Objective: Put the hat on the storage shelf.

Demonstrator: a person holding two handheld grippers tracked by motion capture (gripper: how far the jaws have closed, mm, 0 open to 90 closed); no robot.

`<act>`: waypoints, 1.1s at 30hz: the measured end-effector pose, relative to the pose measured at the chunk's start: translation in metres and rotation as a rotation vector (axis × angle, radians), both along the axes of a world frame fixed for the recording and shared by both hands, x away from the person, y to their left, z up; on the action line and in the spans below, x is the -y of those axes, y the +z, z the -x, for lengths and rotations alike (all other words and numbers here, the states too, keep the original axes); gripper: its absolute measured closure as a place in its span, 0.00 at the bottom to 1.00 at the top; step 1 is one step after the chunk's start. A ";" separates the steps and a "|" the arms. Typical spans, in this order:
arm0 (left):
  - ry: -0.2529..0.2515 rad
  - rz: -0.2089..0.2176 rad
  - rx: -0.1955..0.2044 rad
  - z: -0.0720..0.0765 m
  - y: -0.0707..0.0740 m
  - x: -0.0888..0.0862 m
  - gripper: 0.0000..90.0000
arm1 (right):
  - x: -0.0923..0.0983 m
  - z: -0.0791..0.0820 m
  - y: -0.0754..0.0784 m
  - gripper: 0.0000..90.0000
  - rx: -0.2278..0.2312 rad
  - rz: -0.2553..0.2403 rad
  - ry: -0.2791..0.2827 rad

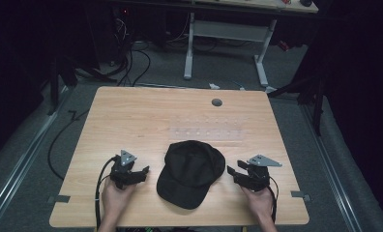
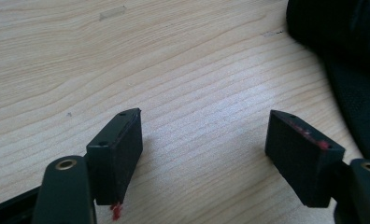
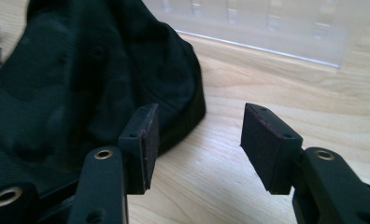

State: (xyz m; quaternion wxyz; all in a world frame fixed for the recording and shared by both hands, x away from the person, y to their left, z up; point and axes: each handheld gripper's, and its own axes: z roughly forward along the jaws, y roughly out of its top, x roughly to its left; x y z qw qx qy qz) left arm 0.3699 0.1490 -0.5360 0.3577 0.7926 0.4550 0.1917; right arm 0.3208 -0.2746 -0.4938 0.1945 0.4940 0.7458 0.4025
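A black cap lies on the wooden table near the front edge, brim toward the person. My left gripper rests just left of the cap, jaws open and pointing at it. In the left gripper view its jaws stand wide over bare wood, with the cap off to the right. My right gripper sits just right of the cap, also open. In the right gripper view its jaws hold nothing, and one pad is close beside the cap's edge.
A clear plastic holder lies flat behind the cap, also seen as the clear holder. A round grey grommet sits near the table's far edge. Beyond the table stands a white-legged desk, with cables on the floor at left.
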 end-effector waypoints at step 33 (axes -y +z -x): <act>-0.001 -0.002 0.001 0.000 0.000 0.000 0.31 | -0.047 -0.015 0.031 0.47 0.040 -0.013 0.129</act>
